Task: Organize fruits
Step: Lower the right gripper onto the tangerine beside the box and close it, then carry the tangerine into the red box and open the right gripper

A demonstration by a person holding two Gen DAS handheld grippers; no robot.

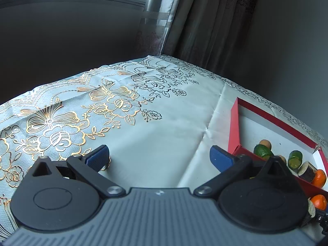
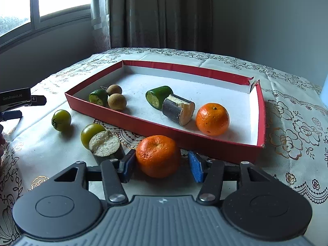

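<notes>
My right gripper [image 2: 162,165] straddles an orange [image 2: 157,155] lying on the tablecloth just in front of the red tray [image 2: 164,130]. Its left pad touches the orange, while a small gap shows at the right pad. Inside the tray lie another orange [image 2: 212,119], a dark cane piece [image 2: 178,109], two green cut pieces [image 2: 158,98], and two brown longans [image 2: 116,101]. Two green tomatoes [image 2: 61,120] and a cut cane piece [image 2: 105,145] rest on the cloth to the left. My left gripper [image 1: 160,156] stands open over bare cloth, left of the tray [image 1: 233,127].
The table wears a pale flowered cloth [image 1: 114,102] and stands against a curtain [image 2: 160,12] and a grey wall. A window [image 2: 41,4] is at the far left. The tray's far right corner [image 2: 251,82] is torn.
</notes>
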